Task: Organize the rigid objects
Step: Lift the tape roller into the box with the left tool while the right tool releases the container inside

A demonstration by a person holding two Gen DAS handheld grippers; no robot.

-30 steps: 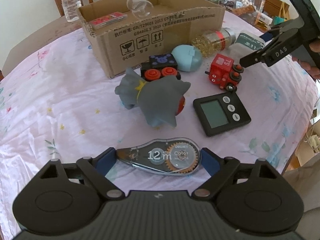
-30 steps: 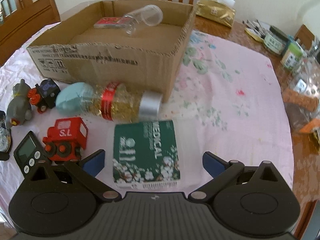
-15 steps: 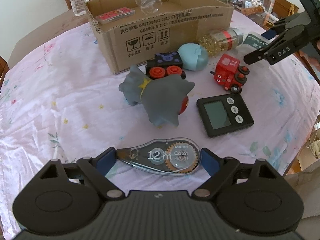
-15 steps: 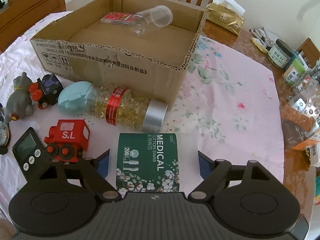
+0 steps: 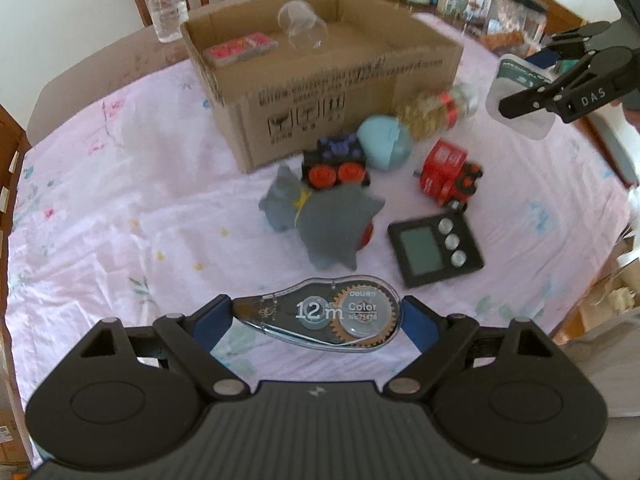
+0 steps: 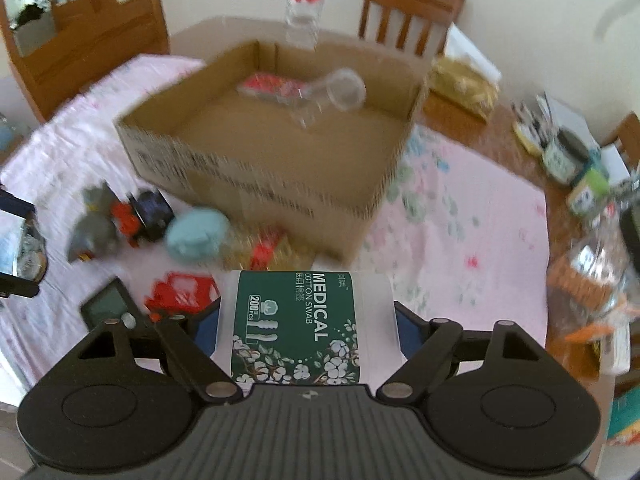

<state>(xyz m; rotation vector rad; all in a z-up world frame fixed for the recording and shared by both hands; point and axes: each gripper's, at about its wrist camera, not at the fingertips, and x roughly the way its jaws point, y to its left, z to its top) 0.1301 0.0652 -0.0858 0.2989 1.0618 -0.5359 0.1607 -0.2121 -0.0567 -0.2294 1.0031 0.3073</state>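
Lying crosswise between the left gripper, the correction tape is clamped end to end in its jaws. Rightward, the right gripper has its jaws clamped on the cotton swab box, with the cardboard box straight ahead and nearer this hand.

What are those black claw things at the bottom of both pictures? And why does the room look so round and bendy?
Those are two grabbers, one in each of a person's hands. Each carries a wide-eyed camera, which bends the room. In the left camera's picture, the left gripper pinches a correction tape. In the right camera's picture, the right gripper holds a cotton swab box, lifted off the table. On the pink tablecloth lie a grey toy, a red train, a timer and a cardboard box.
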